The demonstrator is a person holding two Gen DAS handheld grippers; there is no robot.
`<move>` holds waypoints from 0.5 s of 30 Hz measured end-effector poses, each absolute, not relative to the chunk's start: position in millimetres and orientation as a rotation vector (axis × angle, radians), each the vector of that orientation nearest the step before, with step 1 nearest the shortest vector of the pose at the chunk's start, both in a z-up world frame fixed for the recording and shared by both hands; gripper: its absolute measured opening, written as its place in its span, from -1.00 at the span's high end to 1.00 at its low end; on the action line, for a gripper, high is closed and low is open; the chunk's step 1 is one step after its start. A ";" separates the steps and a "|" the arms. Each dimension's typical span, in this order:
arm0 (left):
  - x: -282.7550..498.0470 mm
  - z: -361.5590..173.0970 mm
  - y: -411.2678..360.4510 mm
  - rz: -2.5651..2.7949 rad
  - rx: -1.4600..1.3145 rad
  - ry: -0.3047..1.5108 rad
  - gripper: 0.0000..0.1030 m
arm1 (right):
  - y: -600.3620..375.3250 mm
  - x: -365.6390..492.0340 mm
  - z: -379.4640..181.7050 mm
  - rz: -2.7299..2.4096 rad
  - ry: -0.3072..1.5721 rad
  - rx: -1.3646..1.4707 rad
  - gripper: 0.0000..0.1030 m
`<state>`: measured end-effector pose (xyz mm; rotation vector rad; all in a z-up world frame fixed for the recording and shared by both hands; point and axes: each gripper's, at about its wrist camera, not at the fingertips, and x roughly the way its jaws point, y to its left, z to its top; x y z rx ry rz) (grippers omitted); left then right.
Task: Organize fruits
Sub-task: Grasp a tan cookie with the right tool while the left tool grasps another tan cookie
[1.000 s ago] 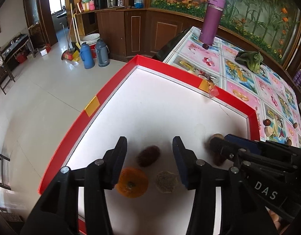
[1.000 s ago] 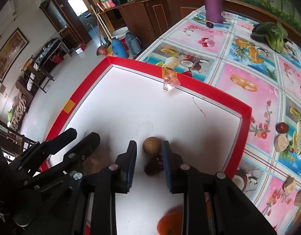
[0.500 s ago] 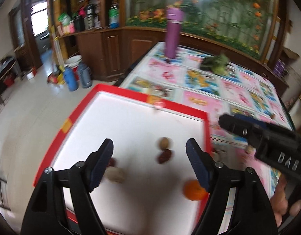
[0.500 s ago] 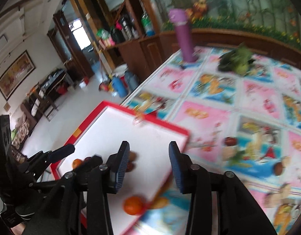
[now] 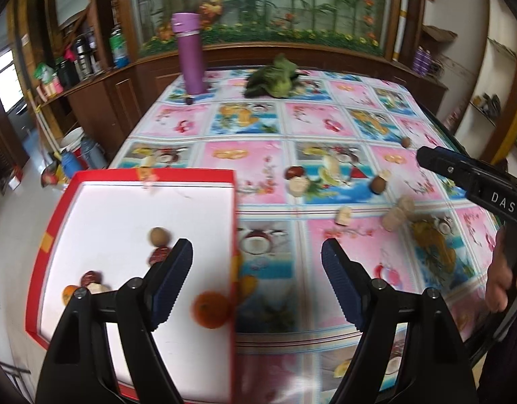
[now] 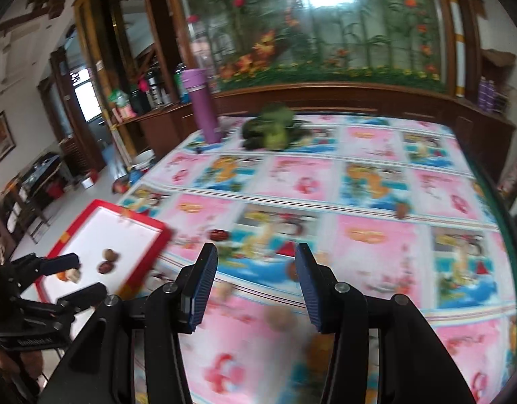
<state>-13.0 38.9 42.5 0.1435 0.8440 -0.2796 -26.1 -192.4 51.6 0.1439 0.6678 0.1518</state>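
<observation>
A red-rimmed white tray [image 5: 142, 175] [image 6: 147, 224] at the table's left edge holds an orange [image 5: 211, 309], a brown round fruit [image 5: 159, 236], a red date [image 5: 157, 255] and several more at its left. My left gripper [image 5: 256, 257] hangs open and empty over the tray's right rim. My right gripper [image 6: 256, 262] is open and empty above the tablecloth, right of the tray. Loose fruits lie on the cloth: a red date [image 5: 294, 171] [image 6: 219, 235], a brown nut [image 5: 378, 184], pale pieces [image 5: 398, 217] and a blurred round fruit [image 6: 280, 316].
A purple flask [image 5: 189, 57] and a leafy green vegetable [image 5: 275, 79] stand at the table's far side. A small brown fruit [image 5: 406, 142] lies near the right edge. The floor drops away left of the tray. A hand [image 5: 502, 269] holds the right gripper's handle.
Both grippers have pulled up and swung right, away from the tray toward the tablecloth. The right gripper opened wider. The orange now lies inside the tray near its right rim.
</observation>
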 end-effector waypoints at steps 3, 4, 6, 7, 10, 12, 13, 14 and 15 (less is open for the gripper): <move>-15.6 40.3 26.0 -0.291 0.166 0.850 -0.55 | -218.9 -34.3 44.3 0.112 0.674 0.160 0.07; -16.7 38.6 21.1 -0.299 0.174 0.855 -0.55 | -224.9 -36.8 42.2 0.104 0.676 0.164 0.07; -18.4 34.8 15.4 -0.310 0.186 0.868 -0.55 | -238.0 -42.8 35.2 0.089 0.687 0.174 0.07; -19.0 32.6 12.6 -0.315 0.192 0.874 -0.55 | -242.6 -44.8 32.3 0.089 0.694 0.182 0.07; -20.2 25.4 4.5 -0.327 0.210 0.896 -0.55 | -250.8 -47.2 20.4 0.100 0.726 0.207 0.07; -19.9 19.7 -2.7 -0.343 0.226 0.913 -0.55 | -252.2 -47.2 14.1 0.103 0.739 0.208 0.07; -19.8 17.0 -5.4 -0.349 0.233 0.919 -0.55 | -251.2 -45.5 10.6 0.113 0.751 0.214 0.07; -19.3 14.6 -9.0 -0.354 0.241 0.925 -0.55 | -250.4 -44.6 8.5 0.126 0.760 0.220 0.07; -19.2 13.7 -10.3 -0.358 0.245 0.927 -0.55 | -247.8 -43.5 6.7 0.146 0.768 0.225 0.07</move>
